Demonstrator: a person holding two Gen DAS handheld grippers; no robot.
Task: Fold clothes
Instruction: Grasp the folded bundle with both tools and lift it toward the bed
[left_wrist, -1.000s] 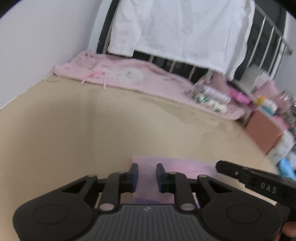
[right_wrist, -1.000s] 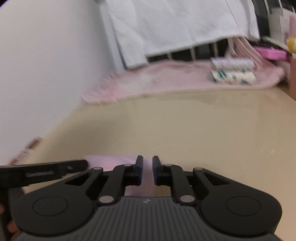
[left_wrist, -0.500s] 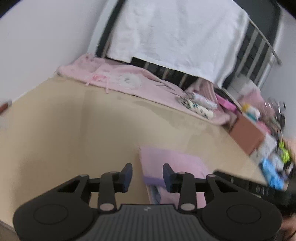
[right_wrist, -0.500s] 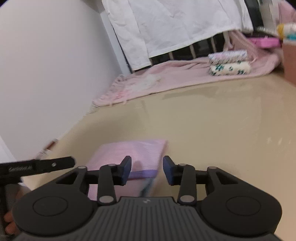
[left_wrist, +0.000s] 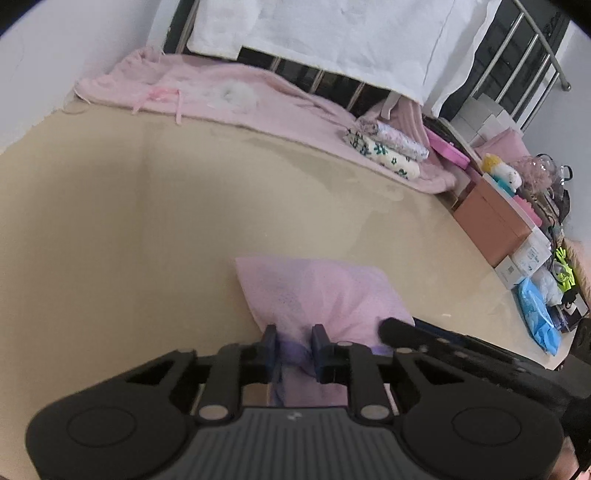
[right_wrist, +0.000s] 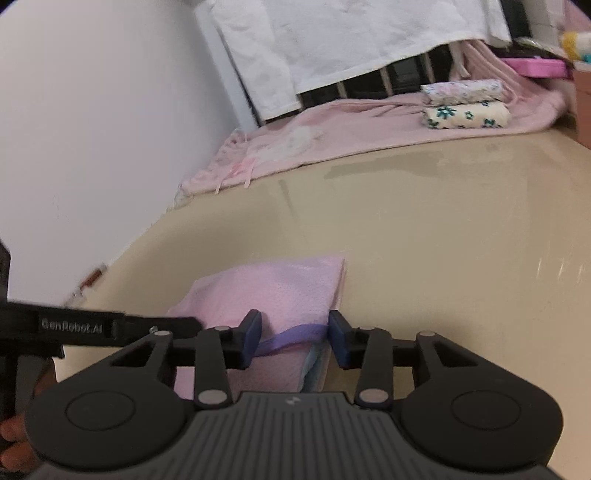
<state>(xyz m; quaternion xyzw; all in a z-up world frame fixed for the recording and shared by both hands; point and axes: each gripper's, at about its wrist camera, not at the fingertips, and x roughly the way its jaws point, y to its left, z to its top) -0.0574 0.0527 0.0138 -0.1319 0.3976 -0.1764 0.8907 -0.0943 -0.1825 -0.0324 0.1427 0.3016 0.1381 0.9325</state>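
Observation:
A folded pink garment (left_wrist: 317, 291) with a purple band lies on the beige table (left_wrist: 129, 221). My left gripper (left_wrist: 293, 349) is shut on its near purple edge, and the cloth bunches between the fingers. In the right wrist view the same garment (right_wrist: 273, 291) lies flat under my right gripper (right_wrist: 293, 336), which is open with its jaws astride the near right corner. The left gripper's finger (right_wrist: 110, 326) shows at the left of that view. The right gripper's finger (left_wrist: 443, 341) shows at the right of the left wrist view.
A pink blanket (left_wrist: 229, 99) lies along the table's far edge with two folded floral garments (left_wrist: 384, 146) on it. A white sheet (left_wrist: 332, 33) hangs on a metal rail behind. A brown box (left_wrist: 491, 221) and assorted clutter stand at the right edge.
Both grippers opened and drew back from the garment. The left gripper has since closed on the near purple edge; the right gripper stays open, wider than before.

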